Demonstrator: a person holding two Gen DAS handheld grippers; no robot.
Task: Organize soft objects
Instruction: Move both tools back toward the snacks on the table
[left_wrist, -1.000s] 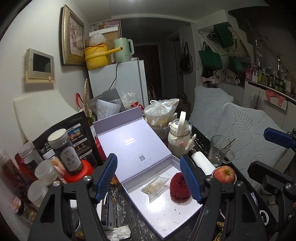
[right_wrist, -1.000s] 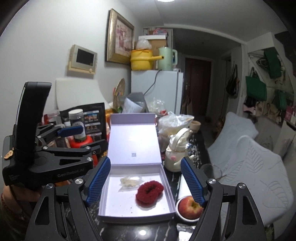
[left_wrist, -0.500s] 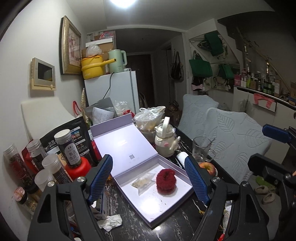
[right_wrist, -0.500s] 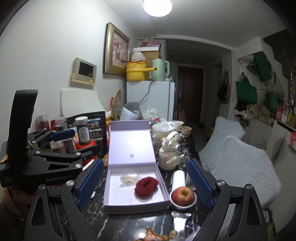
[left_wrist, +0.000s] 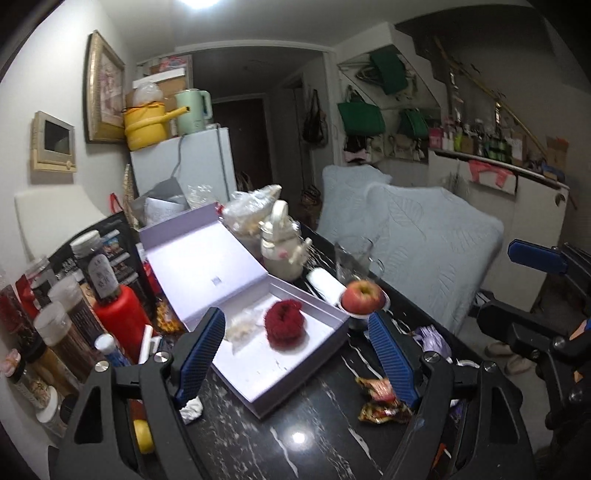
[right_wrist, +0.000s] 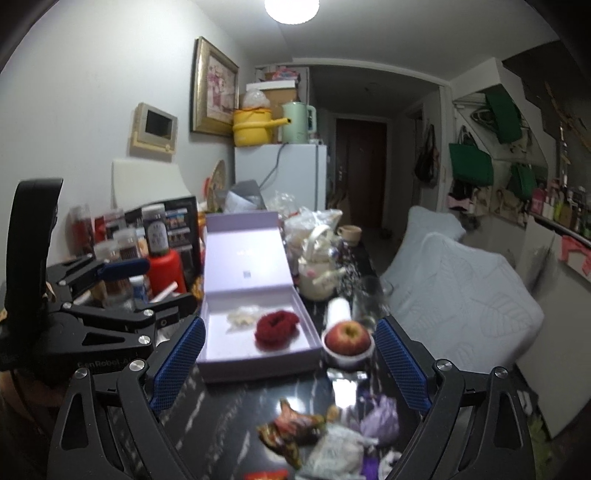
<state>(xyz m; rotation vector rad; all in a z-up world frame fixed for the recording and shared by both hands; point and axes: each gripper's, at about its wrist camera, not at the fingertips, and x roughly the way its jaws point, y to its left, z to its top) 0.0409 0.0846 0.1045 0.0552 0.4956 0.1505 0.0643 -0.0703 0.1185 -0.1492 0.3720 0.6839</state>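
Observation:
An open lilac box (left_wrist: 280, 384) lies on the dark table, with a red fluffy scrunchie (left_wrist: 284, 326) and a small clear bag of white bits (left_wrist: 240, 328) inside it. My left gripper (left_wrist: 295, 319) hangs open above the box's near corner, holding nothing. My right gripper (right_wrist: 291, 325) is back from the box (right_wrist: 258, 363) with its jaws opening and nothing between them. In that view the scrunchie (right_wrist: 276, 326) sits beside the bag (right_wrist: 242, 317). A lilac soft bundle (right_wrist: 380, 417), a crumpled wrapper (right_wrist: 291, 428) and a white pouch (right_wrist: 336, 454) lie at the table's near end.
An apple in a white bowl (right_wrist: 347, 338), a white roll (right_wrist: 338, 312), a glass (left_wrist: 352, 258) and a cream kettle-shaped bottle (left_wrist: 280, 251) stand right of the box. Jars and a red bottle (left_wrist: 118, 317) crowd the left. Pale cushions (left_wrist: 424, 240) line the right side.
Both grippers have drawn back from the box, so it looks smaller and the table's near end with wrappers has come into view. The right jaws have spread wider.

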